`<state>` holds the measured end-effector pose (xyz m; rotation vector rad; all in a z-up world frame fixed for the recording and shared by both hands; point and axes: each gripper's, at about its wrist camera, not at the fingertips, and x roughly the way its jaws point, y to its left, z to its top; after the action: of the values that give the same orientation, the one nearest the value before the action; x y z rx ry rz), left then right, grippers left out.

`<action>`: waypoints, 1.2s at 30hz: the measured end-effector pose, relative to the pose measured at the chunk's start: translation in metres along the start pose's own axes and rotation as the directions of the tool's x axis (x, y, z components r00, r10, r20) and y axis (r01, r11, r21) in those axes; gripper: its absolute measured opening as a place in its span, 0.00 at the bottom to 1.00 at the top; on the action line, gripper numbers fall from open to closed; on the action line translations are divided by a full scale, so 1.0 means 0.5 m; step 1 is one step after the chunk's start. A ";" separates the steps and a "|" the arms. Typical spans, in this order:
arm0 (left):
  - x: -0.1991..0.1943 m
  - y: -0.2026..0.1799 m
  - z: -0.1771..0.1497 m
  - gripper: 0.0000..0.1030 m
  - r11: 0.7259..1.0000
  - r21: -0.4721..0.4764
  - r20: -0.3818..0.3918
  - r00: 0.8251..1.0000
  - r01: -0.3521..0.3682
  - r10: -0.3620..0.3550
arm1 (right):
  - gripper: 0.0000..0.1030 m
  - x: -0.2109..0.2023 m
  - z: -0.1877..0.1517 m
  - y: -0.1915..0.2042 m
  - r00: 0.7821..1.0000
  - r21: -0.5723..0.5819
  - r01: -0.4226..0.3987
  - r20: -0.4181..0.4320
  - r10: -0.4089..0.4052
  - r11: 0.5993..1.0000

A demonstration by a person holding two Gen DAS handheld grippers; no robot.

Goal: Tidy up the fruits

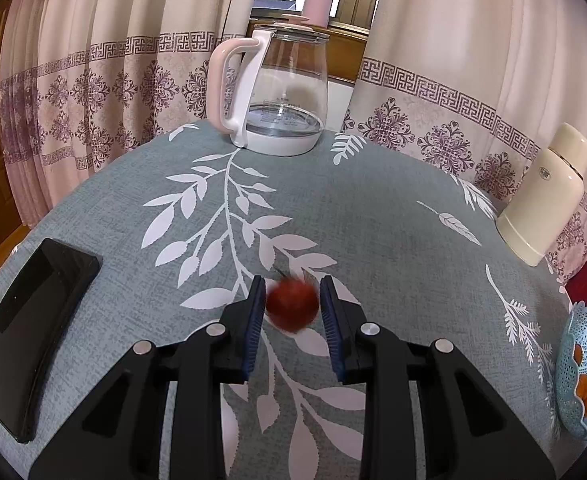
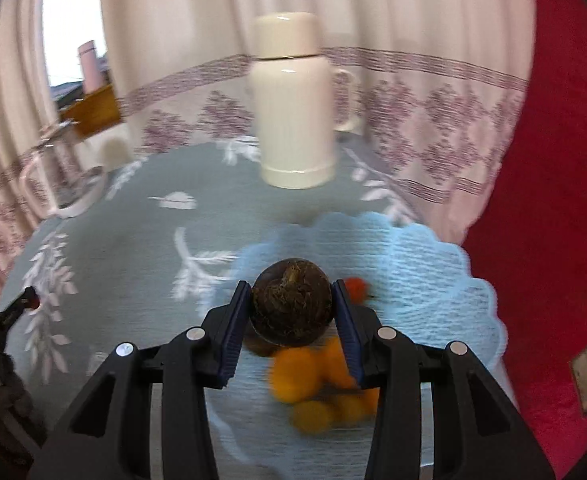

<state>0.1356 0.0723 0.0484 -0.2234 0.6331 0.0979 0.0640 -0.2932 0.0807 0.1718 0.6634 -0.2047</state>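
While the left claw clamps a red fruit, only the right view shows the right claw gripping a brown fruit.

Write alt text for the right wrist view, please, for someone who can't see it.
Black tongs grip a round, dark brown, fibrous fruit above a pale blue lacy plastic basket holding blurred orange fruits. The basket sits on a grey leaf-print tablecloth, with a cream thermos flask behind it before pale patterned curtains.
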 end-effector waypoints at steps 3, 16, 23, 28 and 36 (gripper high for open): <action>-0.002 -0.003 -0.001 0.28 1.000 0.005 0.002 1.000 0.000 0.000 | 0.41 0.016 0.000 -0.043 0.998 0.027 0.058 -0.036 -0.057 0.998; -0.002 -0.003 -0.002 0.28 1.000 0.001 -0.001 1.000 0.001 -0.001 | 0.43 0.057 -0.005 -0.116 0.986 0.091 0.145 -0.101 -0.136 0.985; 0.003 0.007 0.002 0.35 0.999 -0.022 -0.021 0.999 0.026 -0.027 | 0.49 0.031 -0.012 -0.123 0.990 0.127 0.132 -0.061 -0.125 0.983; 0.020 0.048 0.011 0.45 0.988 -0.124 -0.073 0.992 0.090 -0.100 | 0.50 -0.005 -0.021 -0.121 0.995 0.150 0.101 -0.017 -0.099 0.983; 0.001 0.047 -0.001 0.53 0.984 -0.107 -0.085 0.984 0.145 -0.154 | 0.50 -0.050 -0.045 -0.117 0.998 0.169 0.050 0.015 -0.053 0.984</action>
<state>0.1320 0.0952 0.0432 -0.3737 0.7024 -0.0256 0.0173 -0.3412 0.0735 0.3151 0.6316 -0.3126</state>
